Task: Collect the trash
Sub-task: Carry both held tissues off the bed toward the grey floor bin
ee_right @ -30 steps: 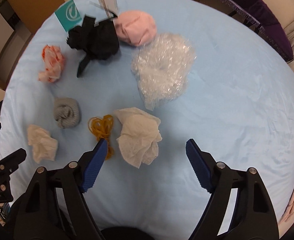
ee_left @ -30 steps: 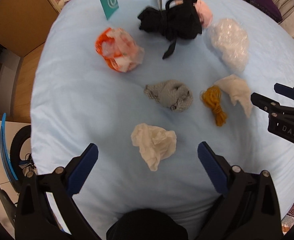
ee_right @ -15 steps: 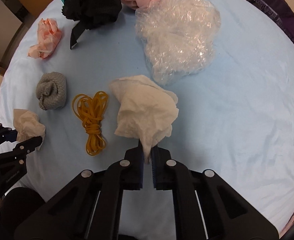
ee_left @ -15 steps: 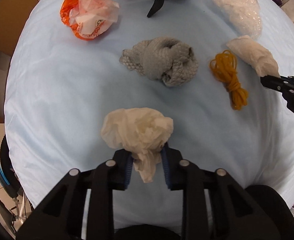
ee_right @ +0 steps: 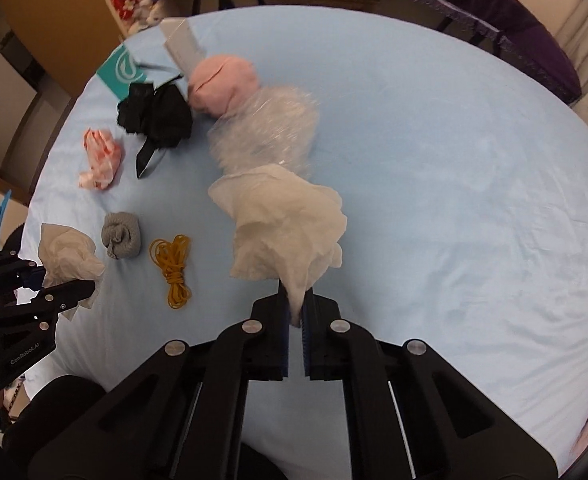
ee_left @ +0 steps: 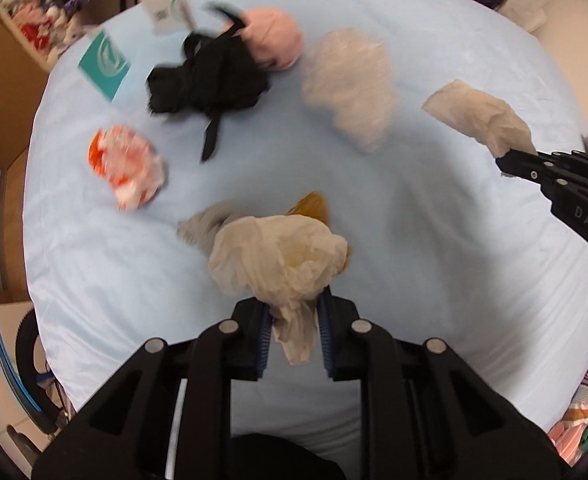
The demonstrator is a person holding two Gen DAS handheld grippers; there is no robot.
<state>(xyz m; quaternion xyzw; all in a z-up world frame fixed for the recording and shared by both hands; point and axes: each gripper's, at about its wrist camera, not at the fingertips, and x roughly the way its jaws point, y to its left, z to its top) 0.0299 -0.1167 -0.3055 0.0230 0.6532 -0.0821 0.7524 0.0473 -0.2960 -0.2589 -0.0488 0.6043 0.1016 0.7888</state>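
Left gripper points down over the counter, which is draped in a light blue cloth; its blue pads are clamped on the narrow tail of a crumpled tissue; the jaws have just been closing, tissue between them. The bulk of that wad sits just beyond the fingertips, clear of the cloth; long axis runs from the pinched tail out along the gripper's line, tail hanging back toward the camera.

Right gripper is pinched nearly together on the lower corner of a second, larger tissue; its jaws have likewise just closed onto it. This tissue fans out ahead of the fingertips, widest end away from the gripper, long axis roughly in line with the fingers; in the left wrist view it points up and left from the gripper tip.

On the cloth: grey sock ball; yellow rubber-band bundle, long axis toward the camera; orange-and-white wrapper; black fabric bundle; pink fabric ball; clear plastic film.

Writing: "DAS" on the right gripper body in the left view; "GenRobot.AI" on the left gripper body in the right view; teal card with white swirl logo; white card with a QR code, unreadable.
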